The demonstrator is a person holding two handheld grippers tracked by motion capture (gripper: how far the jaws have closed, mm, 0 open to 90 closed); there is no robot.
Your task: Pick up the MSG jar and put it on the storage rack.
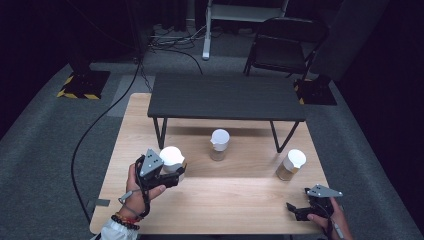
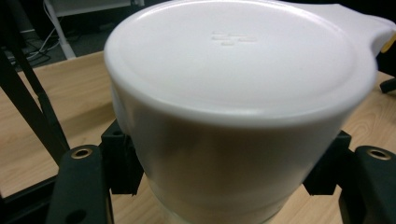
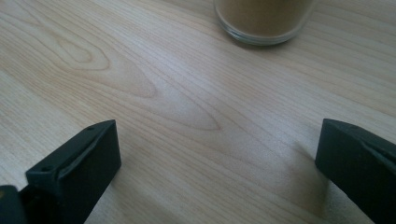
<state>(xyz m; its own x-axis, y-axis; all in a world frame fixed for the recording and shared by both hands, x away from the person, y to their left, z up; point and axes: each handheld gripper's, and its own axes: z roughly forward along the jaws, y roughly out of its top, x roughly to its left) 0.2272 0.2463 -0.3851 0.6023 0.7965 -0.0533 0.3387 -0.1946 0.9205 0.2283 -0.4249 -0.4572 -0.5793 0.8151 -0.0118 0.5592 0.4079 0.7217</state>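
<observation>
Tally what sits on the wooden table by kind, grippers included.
White-lidded jars: 3 (one in the left gripper; one at centre; one at right)
Small black table: 1
Grippers: 2 (the left, and the right gripper)
Total: 6

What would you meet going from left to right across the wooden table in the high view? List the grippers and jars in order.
left gripper → left jar, held by it → middle jar → right jar → right gripper
</observation>
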